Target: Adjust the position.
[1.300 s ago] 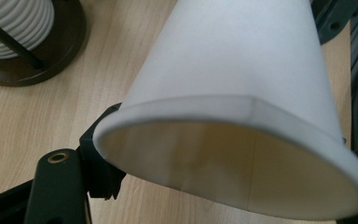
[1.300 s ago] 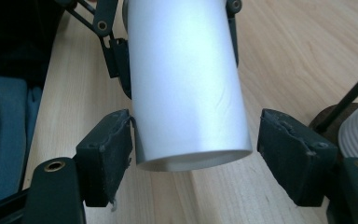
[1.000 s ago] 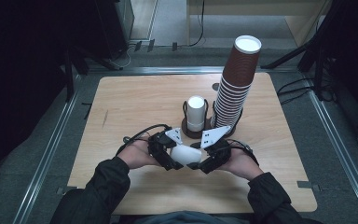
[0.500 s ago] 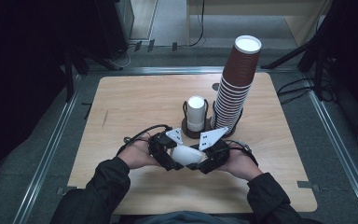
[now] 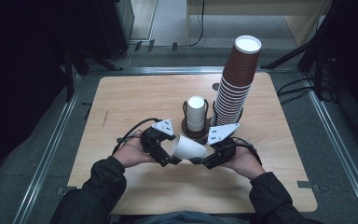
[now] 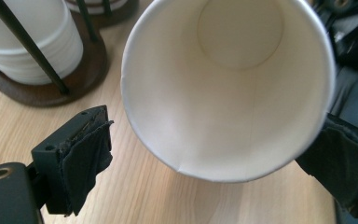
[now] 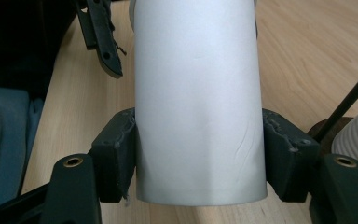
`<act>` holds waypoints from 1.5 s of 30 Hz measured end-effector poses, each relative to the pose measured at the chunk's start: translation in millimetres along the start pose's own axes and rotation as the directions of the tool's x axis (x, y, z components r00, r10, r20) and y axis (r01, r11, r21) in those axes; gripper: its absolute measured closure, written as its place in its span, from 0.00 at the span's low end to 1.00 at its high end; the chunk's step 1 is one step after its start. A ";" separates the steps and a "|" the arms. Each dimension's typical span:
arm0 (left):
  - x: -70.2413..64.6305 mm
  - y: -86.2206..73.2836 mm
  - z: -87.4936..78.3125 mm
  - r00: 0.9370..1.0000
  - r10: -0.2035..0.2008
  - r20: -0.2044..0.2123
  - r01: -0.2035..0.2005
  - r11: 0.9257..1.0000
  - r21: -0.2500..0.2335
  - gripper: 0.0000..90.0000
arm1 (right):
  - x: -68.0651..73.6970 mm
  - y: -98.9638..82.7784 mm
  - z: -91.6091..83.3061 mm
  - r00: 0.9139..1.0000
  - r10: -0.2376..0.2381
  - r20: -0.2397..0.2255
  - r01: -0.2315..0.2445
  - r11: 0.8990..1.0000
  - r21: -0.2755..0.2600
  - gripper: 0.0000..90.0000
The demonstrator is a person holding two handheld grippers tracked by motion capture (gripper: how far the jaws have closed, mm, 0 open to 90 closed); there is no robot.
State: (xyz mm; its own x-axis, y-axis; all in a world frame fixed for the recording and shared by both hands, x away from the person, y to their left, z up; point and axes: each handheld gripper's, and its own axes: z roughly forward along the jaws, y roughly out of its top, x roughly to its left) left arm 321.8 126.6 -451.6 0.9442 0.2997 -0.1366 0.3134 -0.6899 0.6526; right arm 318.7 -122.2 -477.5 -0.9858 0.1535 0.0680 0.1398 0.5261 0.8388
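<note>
White paper cup (image 5: 189,148) is held on its side above the wooden table (image 5: 121,102), clamped at its base end between the pads of the right gripper (image 5: 204,161). The left gripper (image 5: 171,158) is positioned at the cup's mouth; its jaws have just been opening and stand clear of the rim.

A wooden table (image 5: 121,102) carries a cup holder (image 5: 196,131) and brown cup stack (image 5: 235,84).
</note>
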 end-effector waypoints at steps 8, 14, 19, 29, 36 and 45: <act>1.4 -0.1 -10.8 0.998 -0.044 0.044 0.050 0.991 -0.122 0.07 | -2.7 0.6 -7.0 0.999 0.022 -0.025 -0.025 0.996 -0.086 0.38; 1.1 2.1 -12.4 0.995 -0.066 0.078 0.079 0.980 -0.182 0.09 | -1.0 1.2 -3.4 0.998 0.023 -0.051 -0.028 0.995 -0.101 0.38; 0.8 2.2 -10.4 0.992 -0.055 0.115 0.075 0.980 -0.185 0.17 | 0.2 2.8 -1.8 0.998 0.030 -0.064 -0.037 0.993 -0.112 0.38; 1.4 1.6 -10.7 0.990 -0.045 0.137 0.070 0.981 -0.181 0.28 | 1.0 2.8 -0.1 0.998 0.015 -0.067 -0.021 0.996 -0.091 0.38; 2.1 1.2 -12.0 0.987 -0.044 0.155 0.073 0.980 -0.184 0.34 | 1.8 3.0 -0.5 0.998 0.002 -0.062 -0.007 0.997 -0.077 0.39; 4.1 -0.1 -16.8 0.989 -0.048 0.142 0.076 0.978 -0.195 0.34 | -0.2 3.7 -0.5 0.996 0.055 -0.071 -0.059 0.997 -0.056 0.30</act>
State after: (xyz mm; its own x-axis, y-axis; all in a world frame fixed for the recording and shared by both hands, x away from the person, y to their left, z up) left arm 323.9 138.9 -439.6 0.9327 0.2365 -0.2722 0.3583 -0.5235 0.7730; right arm 319.3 -120.7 -474.2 -0.9807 0.1222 0.1525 0.1924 0.4688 0.8621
